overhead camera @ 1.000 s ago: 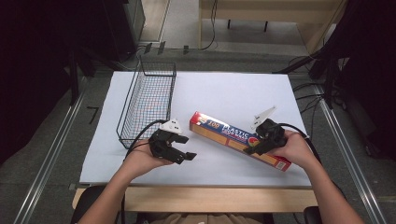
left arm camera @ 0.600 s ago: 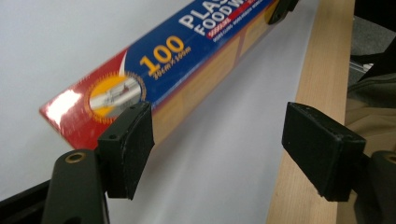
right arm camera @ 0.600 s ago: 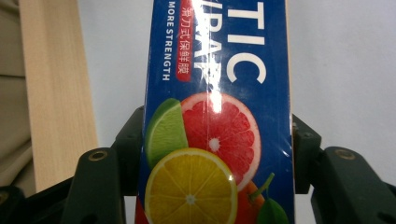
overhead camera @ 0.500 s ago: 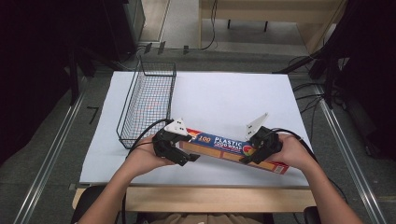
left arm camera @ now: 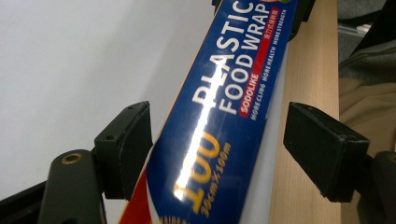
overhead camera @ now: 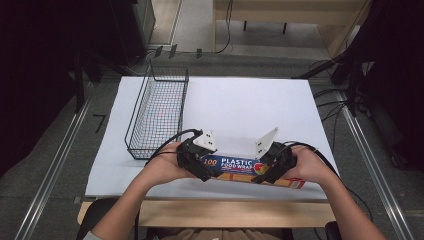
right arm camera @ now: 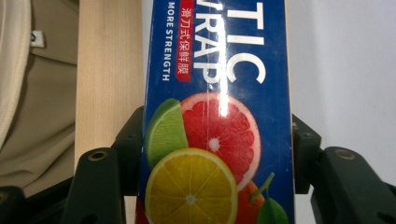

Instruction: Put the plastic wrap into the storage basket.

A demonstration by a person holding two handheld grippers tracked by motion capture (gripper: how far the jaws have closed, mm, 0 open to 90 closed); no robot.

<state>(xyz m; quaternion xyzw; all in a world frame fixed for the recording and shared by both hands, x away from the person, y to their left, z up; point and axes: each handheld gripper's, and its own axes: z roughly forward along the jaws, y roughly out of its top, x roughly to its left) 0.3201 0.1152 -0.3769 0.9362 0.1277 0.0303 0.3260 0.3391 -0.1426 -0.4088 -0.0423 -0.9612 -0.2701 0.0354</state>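
A long blue box of plastic food wrap (overhead camera: 235, 165) lies along the front edge of the white table top. My right gripper (overhead camera: 270, 167) is shut on its right end; in the right gripper view the box (right arm camera: 219, 70) sits tight between both black pads (right arm camera: 306, 144). My left gripper (overhead camera: 196, 161) straddles the box's left end, and its jaws have just been opening. In the left gripper view the box (left arm camera: 224, 93) lies between wide jaws. The right-hand pad (left arm camera: 322, 149) stands clear of the box, and the left-hand pad (left arm camera: 126, 140) sits close beside its edge.
A black wire basket (overhead camera: 157, 112) stands on the left of the white table top (overhead camera: 250, 105), just beyond my left hand. The wooden table edge (overhead camera: 225, 207) runs right under the box, and the person's lap is behind it.
The box has swung from a slant to lie along the front edge, closer to the person. My left gripper came from beside the box onto its left end with wider jaws.
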